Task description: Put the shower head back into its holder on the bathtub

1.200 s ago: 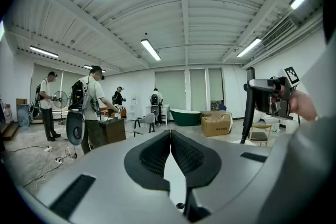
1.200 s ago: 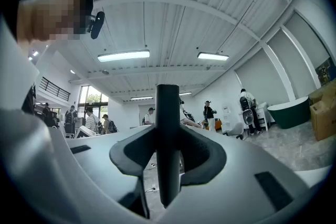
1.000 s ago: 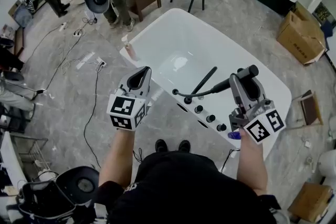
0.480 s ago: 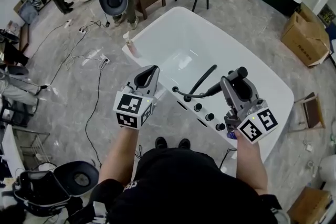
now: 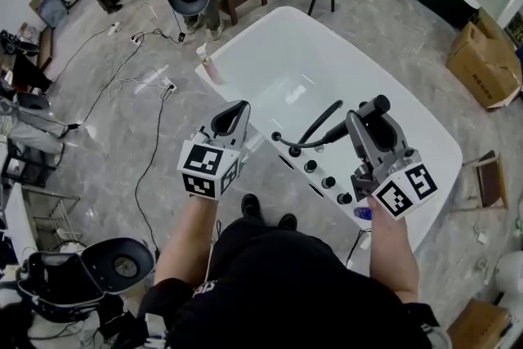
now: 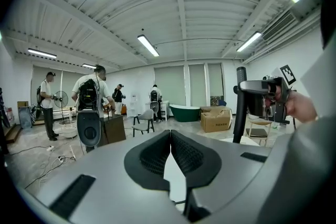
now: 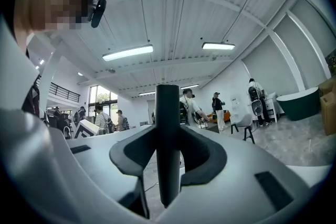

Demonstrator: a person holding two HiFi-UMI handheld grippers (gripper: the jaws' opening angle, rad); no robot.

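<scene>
One shower head (image 7: pixel 168 128), clamped in the right gripper (image 5: pixel 365 118) above the bathtub (image 5: pixel 278 45); we can't see its face behind the jaws. One hose (image 5: pixel 315 127) droops below that gripper. Left gripper (image 6: pixel 169 135) pinched closed, empty. Can't pick out the holder among the deck fittings (image 5: pixel 328 182).

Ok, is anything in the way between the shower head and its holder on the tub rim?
Nothing visible does. The right gripper is shut on the shower head, over the black fittings on the bathtub rim; only its own hose runs between them.
</scene>
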